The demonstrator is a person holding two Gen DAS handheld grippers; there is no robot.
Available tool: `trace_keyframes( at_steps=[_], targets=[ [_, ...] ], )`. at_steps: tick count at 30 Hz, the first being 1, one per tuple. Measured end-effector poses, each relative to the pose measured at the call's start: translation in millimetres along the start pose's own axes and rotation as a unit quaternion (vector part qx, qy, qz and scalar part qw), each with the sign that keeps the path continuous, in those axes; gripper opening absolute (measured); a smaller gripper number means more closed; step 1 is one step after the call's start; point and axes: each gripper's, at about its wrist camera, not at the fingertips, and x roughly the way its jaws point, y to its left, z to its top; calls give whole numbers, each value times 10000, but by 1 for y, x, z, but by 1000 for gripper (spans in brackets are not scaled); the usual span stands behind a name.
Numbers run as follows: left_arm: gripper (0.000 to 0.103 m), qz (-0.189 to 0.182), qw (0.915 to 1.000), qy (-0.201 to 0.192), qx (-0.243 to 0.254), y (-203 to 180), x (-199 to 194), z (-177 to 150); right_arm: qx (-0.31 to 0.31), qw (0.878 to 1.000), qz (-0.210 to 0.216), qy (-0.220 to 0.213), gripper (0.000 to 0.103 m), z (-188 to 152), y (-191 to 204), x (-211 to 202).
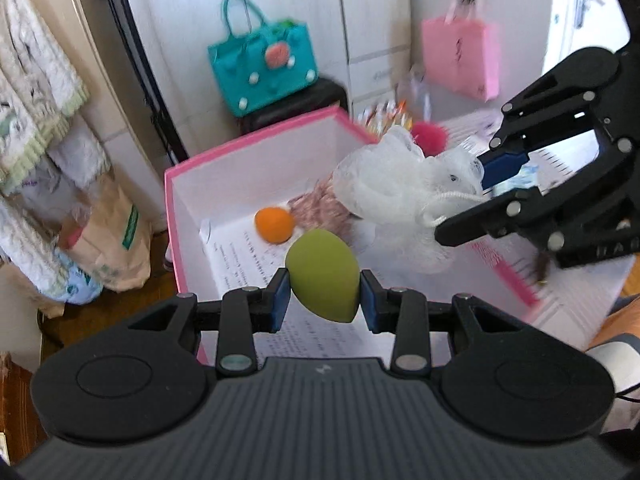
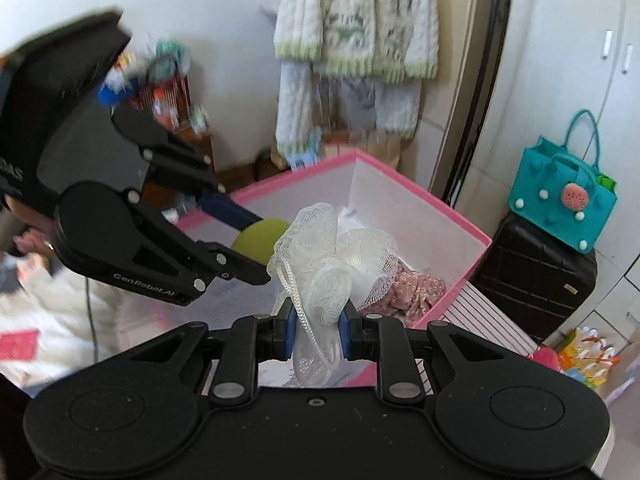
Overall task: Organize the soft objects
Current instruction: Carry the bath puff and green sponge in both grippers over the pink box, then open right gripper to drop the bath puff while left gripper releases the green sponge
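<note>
Left wrist view: the left hand-held gripper [image 1: 324,300] sits at the lower centre of the frame, its blue pads clenched on a green egg-shaped sponge [image 1: 323,276]. The sponge hangs above the near edge of a pink box [image 1: 256,142], which fills the middle of the frame. Its white inside is lined with printed paper. On that paper lie an orange ball [image 1: 274,225] and, just to its right, a pinkish patterned cloth [image 1: 320,204]. At the right of the frame the right hand-held gripper [image 1: 470,200] reaches in from the side, grasping a white mesh puff [image 1: 394,188] that hangs over the right part of the box. A white cord from the puff trails by its lower finger. Behind the box, a teal bag [image 1: 264,64] stands on a dark case at upper centre, and a pink bag [image 1: 462,56] hangs at upper right. Knitted clothes [image 1: 36,92] hang along the left edge.

Right wrist view: the right hand-held gripper [image 2: 318,330] at lower centre is clamped on the mesh puff [image 2: 340,256], whose netting bulges upward above the pads and trails below them. The box [image 2: 416,188] lies beyond, at centre, with the cloth [image 2: 412,290] visible in its right part. From the left of the frame the left hand-held gripper [image 2: 262,246] enters, holding the sponge [image 2: 258,240] just left of the puff, over the left part of the box. The teal bag [image 2: 562,204] rests on the dark case [image 2: 532,280] at right. The clothes [image 2: 356,32] hang at upper centre. The background is motion-blurred.
</note>
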Motion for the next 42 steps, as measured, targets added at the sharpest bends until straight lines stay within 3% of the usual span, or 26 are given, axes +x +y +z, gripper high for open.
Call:
trace_keyframes(
  at_steps=[7,14,20,26,32,42],
  targets=[
    [37,-229,9973,692,102,17,48,16,-689,9924,-241,992,25,20,-1,56],
    [38,-353,9947,948,-170,28,73,25,-1074,9813,-592,1481,32,25,-1,78],
    [41,-369,9939,975,-365,33,84,27,-1039,9833,-653,1345,49,27,-8,80],
    [47,-361,9932,1009,-459,34,82,29,-829,9883,-647,1108,53,25,-14,69],
    [57,-145,9948,939,-379,27,50,30,-385,9953,-495,736,54,25,-15,29],
    [62,48,9959,894,-98,-2,-10,23,2,9984,-416,378,58,12,1,-34]
  ],
)
